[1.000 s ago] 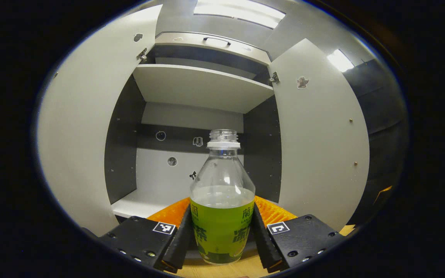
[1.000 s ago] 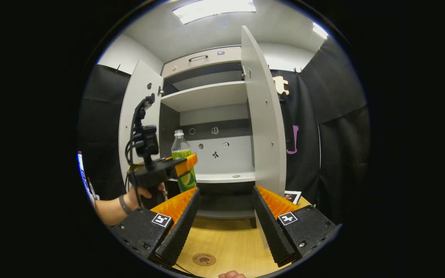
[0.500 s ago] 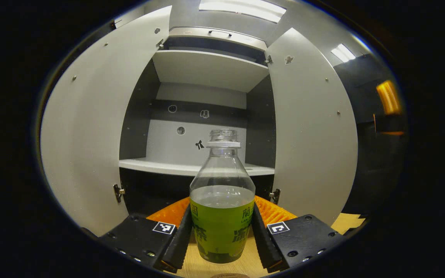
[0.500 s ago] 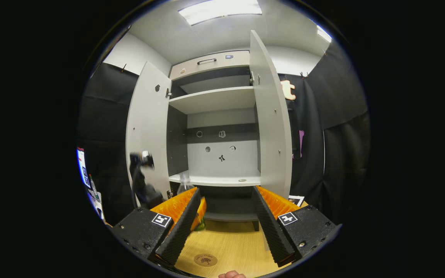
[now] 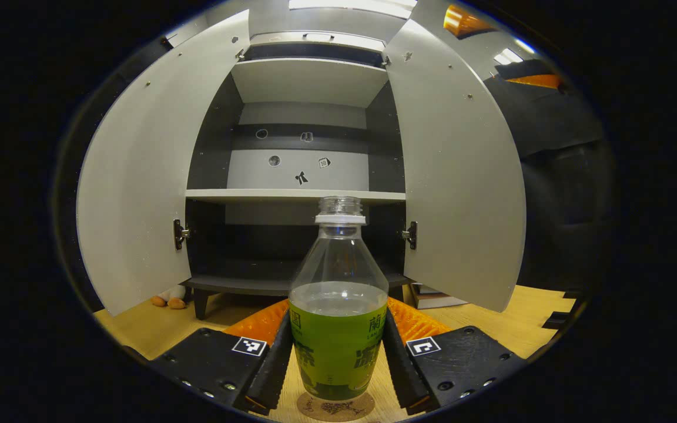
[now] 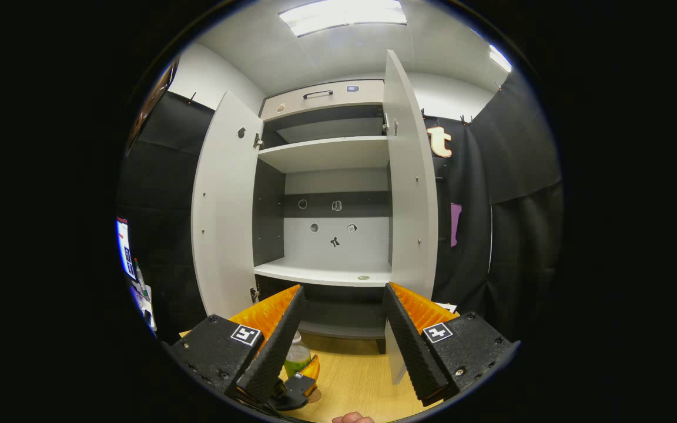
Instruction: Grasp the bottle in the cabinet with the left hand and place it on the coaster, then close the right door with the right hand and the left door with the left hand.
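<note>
The left gripper (image 5: 337,352) squeezes the light, slippery, open-topped bottle (image 5: 338,329) at its green middle, coaster (image 5: 336,407) at 6 o'clock, while the right gripper (image 6: 341,335) gapes empty.

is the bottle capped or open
Open. In the left gripper view the bottle shows bare neck threads with no cap, standing upright between the left gripper fingers above the coaster.

Wooden tabletop (image 5: 526,320) carrying two small orange-brown objects (image 5: 168,302) near its left edge and stacked flat items (image 5: 432,295) toward its right edge. Ceiling light panel (image 6: 341,13) overhead. Lit screen (image 6: 124,247) at far left.
</note>
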Motion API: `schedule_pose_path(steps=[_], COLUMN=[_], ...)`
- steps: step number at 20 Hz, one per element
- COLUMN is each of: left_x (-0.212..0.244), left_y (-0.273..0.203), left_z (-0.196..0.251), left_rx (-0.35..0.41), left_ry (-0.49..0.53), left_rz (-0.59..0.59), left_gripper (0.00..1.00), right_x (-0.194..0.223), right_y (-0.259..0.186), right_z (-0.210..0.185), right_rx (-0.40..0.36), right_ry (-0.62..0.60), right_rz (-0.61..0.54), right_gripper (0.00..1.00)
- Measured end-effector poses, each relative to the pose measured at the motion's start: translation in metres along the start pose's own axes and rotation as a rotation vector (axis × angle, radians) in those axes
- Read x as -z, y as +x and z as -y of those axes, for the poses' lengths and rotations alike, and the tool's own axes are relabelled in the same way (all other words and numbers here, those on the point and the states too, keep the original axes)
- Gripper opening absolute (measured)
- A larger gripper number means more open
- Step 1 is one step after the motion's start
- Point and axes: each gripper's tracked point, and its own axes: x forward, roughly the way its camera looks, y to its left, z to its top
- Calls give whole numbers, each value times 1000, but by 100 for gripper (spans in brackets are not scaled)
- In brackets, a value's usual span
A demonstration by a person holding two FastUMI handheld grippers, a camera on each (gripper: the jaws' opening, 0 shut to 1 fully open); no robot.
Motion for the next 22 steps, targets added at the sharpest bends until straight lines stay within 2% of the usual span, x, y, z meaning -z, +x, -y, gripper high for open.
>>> schedule_pose_path(steps=[2,3,4,11,13,19,22], left_x=[11,18,22,52,58,56,57], left_y=[0,0,-2,-6,-8,-16,-17], left_z=[7,10,12,2,2,3,6], left_rx=[7,16,18,-24,-16,-11,20], left_ry=[39,50,50,20,-2,1,-10], left_rz=[-10,-18,-21,-81,-92,-62,-60], left_gripper=[71,75,71,71,71,71,75], right_x=[5,7,7,6,7,16,15], right_y=[0,-1,-1,-4,-2,7,8], right_z=[2,3,4,6,4,-6,-10], right_rx=[6,7,9,30,25,-6,-17], right_ry=[-2,-5,-8,-54,-62,-52,-60], right_rz=[-28,-39,-47,-55,-58,-72,-72], right_gripper=[83,83,83,83,83,83,83])
